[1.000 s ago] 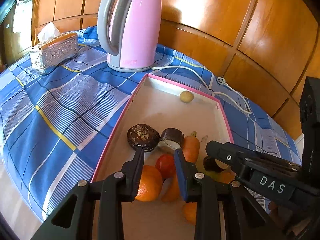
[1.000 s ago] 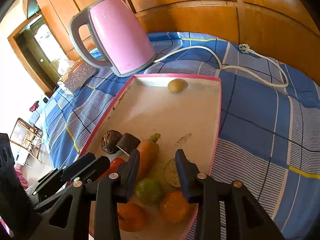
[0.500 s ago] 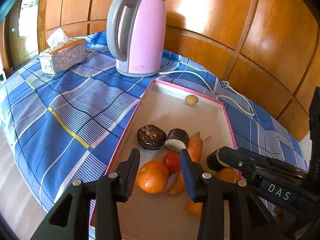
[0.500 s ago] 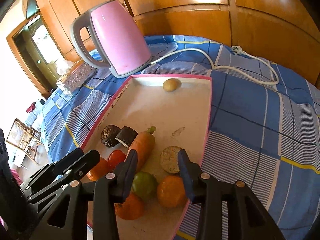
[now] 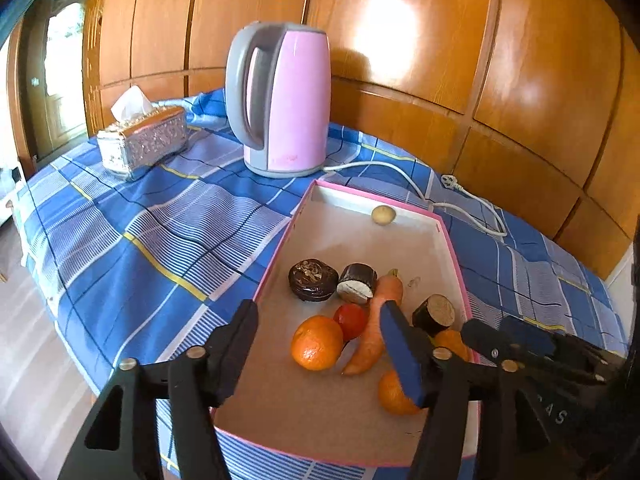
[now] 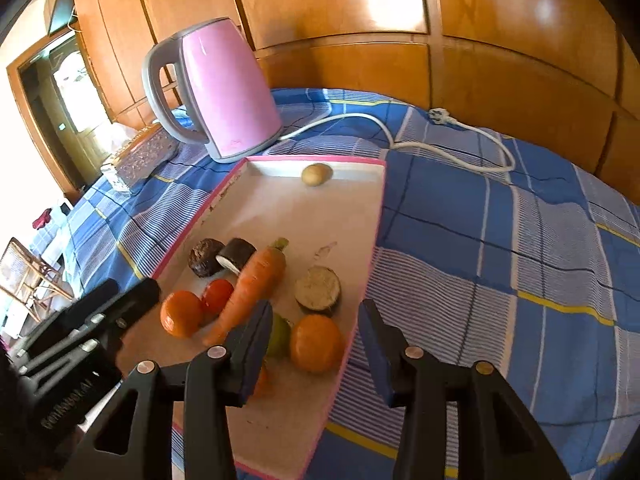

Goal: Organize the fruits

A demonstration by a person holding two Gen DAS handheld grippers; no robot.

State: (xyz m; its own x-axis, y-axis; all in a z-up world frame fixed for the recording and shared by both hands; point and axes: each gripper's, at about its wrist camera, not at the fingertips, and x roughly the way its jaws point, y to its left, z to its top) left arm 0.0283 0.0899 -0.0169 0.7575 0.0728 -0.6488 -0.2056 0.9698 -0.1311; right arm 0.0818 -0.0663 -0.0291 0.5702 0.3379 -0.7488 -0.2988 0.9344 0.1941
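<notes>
Because the produce is bunched at the near end of the pink-rimmed tray (image 5: 276, 256), the choice of arm comes down to which side of the carrot (image 5: 374, 326) a piece lies on. Its long axis runs from the near left up to its green top at the far right, splitting the pile. On its left sit an orange (image 5: 316, 343) and a red tomato (image 5: 351, 316), directly ahead of and between the fingers of the left gripper (image 5: 320, 344), which is spread wide and holds nothing. On its right a second orange (image 6: 316, 342) and a green fruit (image 6: 279, 334) lie just ahead of the right gripper (image 6: 316, 354), likewise wide open and empty, so each arm looks nearer its own side. Two dark round pieces (image 5: 313, 285) rest beyond the tomato, a cut slice (image 6: 318, 290) lies near the right rim, and a small pale potato-like piece (image 6: 316, 174) sits alone against the far wall. Under the tray is a blue checked cloth (image 5: 140, 240), with a pink kettle (image 5: 280, 100), its white cord (image 6: 400, 136) and a tissue box (image 5: 142, 140) beyond, before wooden panelling (image 5: 400, 40).
</notes>
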